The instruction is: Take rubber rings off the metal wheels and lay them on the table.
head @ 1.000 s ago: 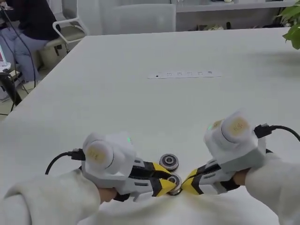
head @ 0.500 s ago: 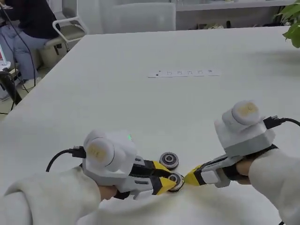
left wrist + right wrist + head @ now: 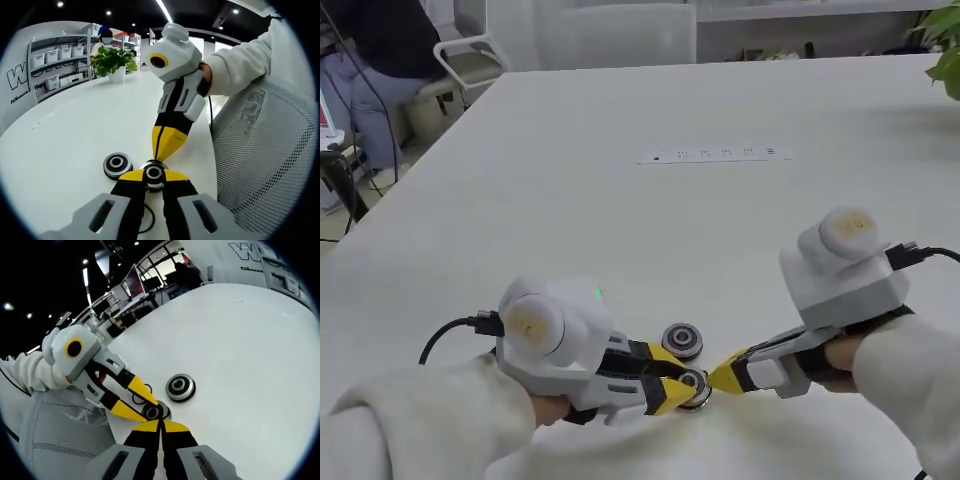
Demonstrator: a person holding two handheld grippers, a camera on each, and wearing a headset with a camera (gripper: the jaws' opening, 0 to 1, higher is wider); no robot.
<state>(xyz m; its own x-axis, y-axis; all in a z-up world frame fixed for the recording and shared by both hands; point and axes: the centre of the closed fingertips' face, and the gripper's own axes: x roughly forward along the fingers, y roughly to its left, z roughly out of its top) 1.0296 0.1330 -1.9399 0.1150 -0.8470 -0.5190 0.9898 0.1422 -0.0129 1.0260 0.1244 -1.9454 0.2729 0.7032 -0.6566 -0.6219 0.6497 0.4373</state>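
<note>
A small metal wheel point(image 3: 696, 382) with a dark rubber rim sits at the table's near edge, and my left gripper point(image 3: 682, 386) is shut on it. In the left gripper view the yellow jaws close on both sides of this wheel point(image 3: 153, 173). My right gripper point(image 3: 714, 378) is shut, its pointed tips pressed against the wheel's right rim point(image 3: 153, 411); whether they pinch the ring is hidden. A second wheel point(image 3: 682, 340) with its ring on lies flat just beyond the first one. A thin black ring point(image 3: 146, 221) lies on the table under my left gripper.
A white socket strip point(image 3: 713, 155) is set into the table's middle. An office chair point(image 3: 460, 62) and a seated person point(image 3: 375, 45) are at the far left, and a potted plant point(image 3: 945, 50) at the far right. A mesh chair back point(image 3: 265, 150) stands close behind.
My right hand has risen and swung to the right, so that gripper now slants down more steeply at the wheel. The left gripper and both wheels have stayed put.
</note>
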